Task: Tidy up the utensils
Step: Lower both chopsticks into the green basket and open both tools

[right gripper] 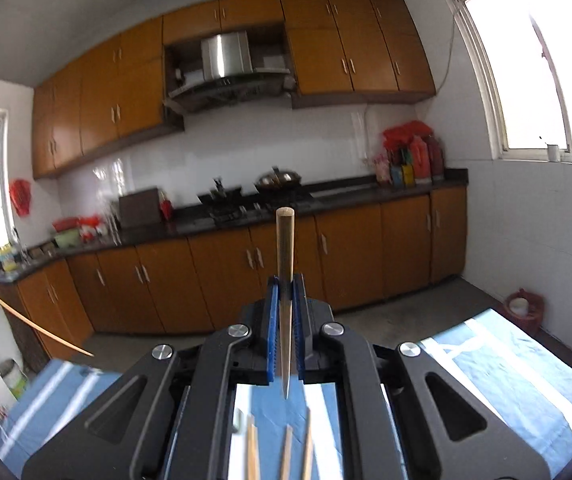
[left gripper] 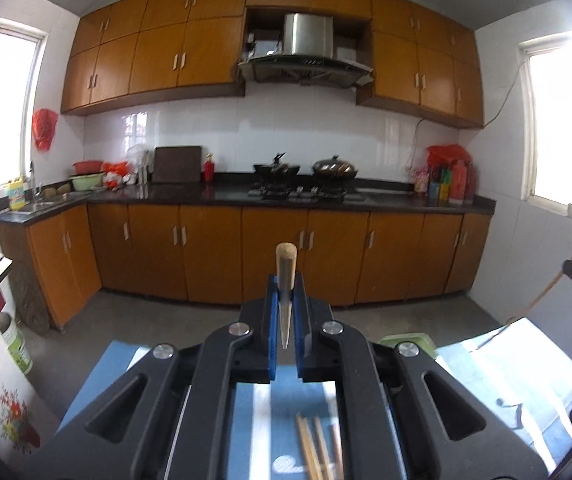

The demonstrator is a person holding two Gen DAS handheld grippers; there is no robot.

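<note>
While clamped, each chopstick (left gripper: 285, 276) (right gripper: 285, 264) lengthwise along its hand-held gripper (left gripper: 285, 292) (right gripper: 285, 300) (thick end forward).

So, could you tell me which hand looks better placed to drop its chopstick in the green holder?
Probably left: the green holder sits just beyond the left gripper, shut on its chopstick; the right wrist view shows no holder.

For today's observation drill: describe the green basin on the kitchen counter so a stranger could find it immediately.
Start at the dark counter under the orange cabinets and follow it left toward the sink corner. The pale green basin sits there. Unlike the red basin stacked above it, it is light green.
</note>
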